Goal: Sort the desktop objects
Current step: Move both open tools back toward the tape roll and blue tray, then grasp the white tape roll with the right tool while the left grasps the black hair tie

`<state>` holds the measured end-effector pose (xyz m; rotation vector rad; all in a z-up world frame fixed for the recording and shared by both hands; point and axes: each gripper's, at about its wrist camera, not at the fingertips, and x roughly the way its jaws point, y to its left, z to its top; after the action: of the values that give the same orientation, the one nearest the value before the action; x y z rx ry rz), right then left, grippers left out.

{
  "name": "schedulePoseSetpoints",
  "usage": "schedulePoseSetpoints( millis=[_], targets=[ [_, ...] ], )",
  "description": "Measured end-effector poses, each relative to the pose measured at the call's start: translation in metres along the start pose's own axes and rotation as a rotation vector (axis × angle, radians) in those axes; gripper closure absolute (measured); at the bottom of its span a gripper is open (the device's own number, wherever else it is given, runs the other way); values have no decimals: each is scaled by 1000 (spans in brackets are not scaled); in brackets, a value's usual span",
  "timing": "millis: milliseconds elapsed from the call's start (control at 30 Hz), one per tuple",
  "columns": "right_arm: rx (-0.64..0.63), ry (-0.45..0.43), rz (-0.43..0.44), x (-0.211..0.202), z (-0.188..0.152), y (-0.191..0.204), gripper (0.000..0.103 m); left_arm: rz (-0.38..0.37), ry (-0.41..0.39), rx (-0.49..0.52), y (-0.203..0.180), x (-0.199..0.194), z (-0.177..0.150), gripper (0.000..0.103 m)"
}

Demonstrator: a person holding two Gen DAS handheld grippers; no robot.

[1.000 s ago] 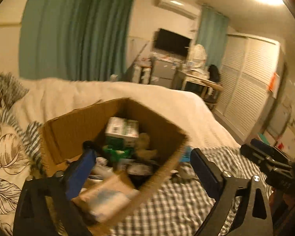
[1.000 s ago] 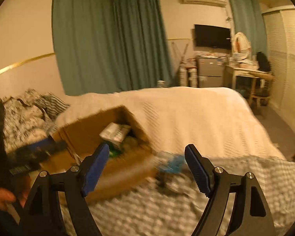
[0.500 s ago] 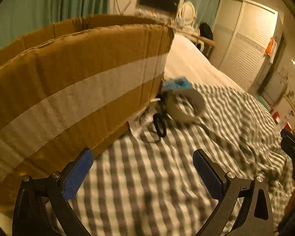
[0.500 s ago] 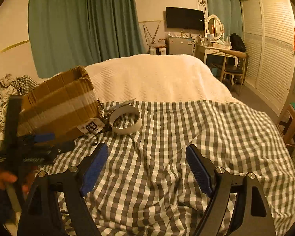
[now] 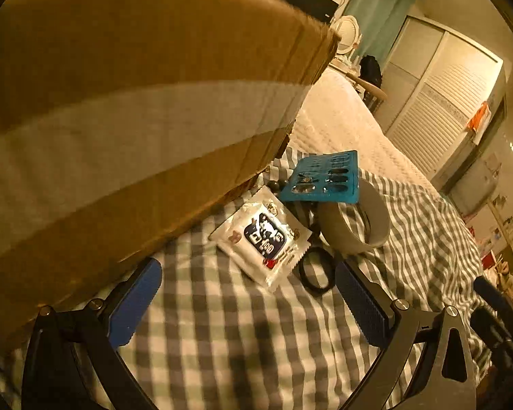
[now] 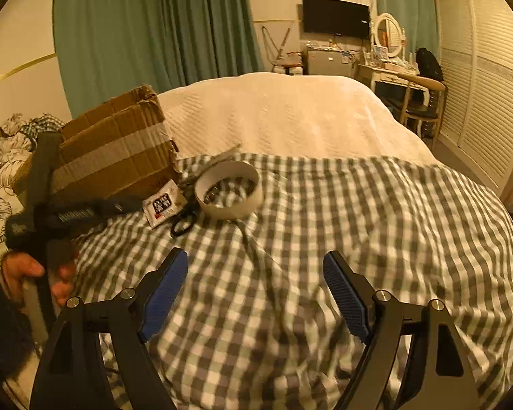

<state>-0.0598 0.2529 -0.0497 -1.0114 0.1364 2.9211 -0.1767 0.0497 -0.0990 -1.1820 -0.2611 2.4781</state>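
A taped cardboard box (image 5: 126, 130) (image 6: 116, 157) stands on the checked bedspread. Beside its corner lie a white sachet with a blue label (image 5: 265, 235) (image 6: 162, 203), a blue blister card (image 5: 325, 177), a wide roll of tape (image 5: 355, 222) (image 6: 227, 189) and black scissors (image 5: 316, 271) (image 6: 184, 220). My left gripper (image 5: 248, 302) is open low over the cloth, just short of the sachet, its left finger close by the box wall. The right gripper (image 6: 256, 295) hangs open over bare cloth, well short of the pile. Nothing sits between either pair of fingers.
The checked cloth (image 6: 359, 222) covers the near half of the bed, a white quilt (image 6: 284, 116) the far half. Floral pillows (image 6: 0, 157) lie left of the box. A person's hand (image 6: 34, 273) grips the left tool. A desk, chair and wardrobe stand at the right.
Both grippers have sunk toward the bed. The left view dropped from looking into the box to its outer wall, then came closer to the sachet and tape. Both stayed open.
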Motion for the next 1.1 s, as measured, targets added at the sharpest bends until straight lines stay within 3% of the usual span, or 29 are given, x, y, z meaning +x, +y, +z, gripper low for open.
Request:
schedulePoseSetpoints(
  millis=[233,300,333,433,533,600,633,833,900,1100],
  targets=[
    [-7,-5,77,46,24,10,21,68,15,62,-6,22,-4,0],
    [-15,21,83,68,29,14,11,55,9,72,-8,23,-5,2],
    [-28,26,69,76,30,17,9,50,8,83,-9,23,-5,8],
    [-51,56,65,97,31,20,5,96,11,132,-12,27,-4,43],
    [-62,78,57,114,34,21,4,77,23,164,-13,29,-5,56],
    [-64,88,52,122,36,23,4,57,25,171,-13,28,-7,72],
    [-70,102,51,129,38,26,3,58,25,175,-12,28,-7,92],
    [-99,139,0,151,45,36,3,29,17,173,-4,19,-6,94],
    [-72,135,5,146,44,32,21,26,7,173,-4,16,-7,99],
    [6,108,17,110,26,12,20,10,-58,186,-7,1,-4,101]
  ],
)
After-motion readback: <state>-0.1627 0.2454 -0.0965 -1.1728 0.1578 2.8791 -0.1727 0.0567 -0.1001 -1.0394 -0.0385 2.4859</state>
